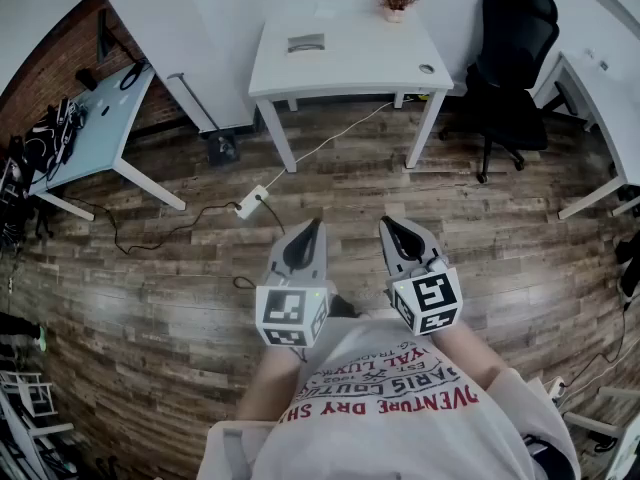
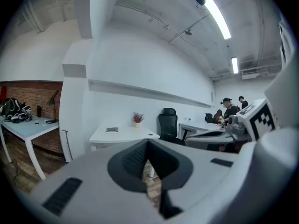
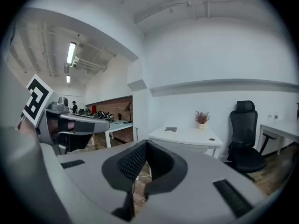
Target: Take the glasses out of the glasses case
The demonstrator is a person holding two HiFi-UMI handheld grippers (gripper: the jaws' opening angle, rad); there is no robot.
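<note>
The left gripper (image 1: 316, 226) and right gripper (image 1: 387, 224) are hovering side by side, both clenched on nothing. A white table (image 1: 370, 63) is standing well ahead of their tips.

Glasses case (image 1: 306, 42): small flat grey rectangle lying flat on the far white counter (image 1: 350, 68), left of centre on the top and toward its far edge. Long side runs left-right. Too small to tell whether it's open or closed, or what's inside.
</note>
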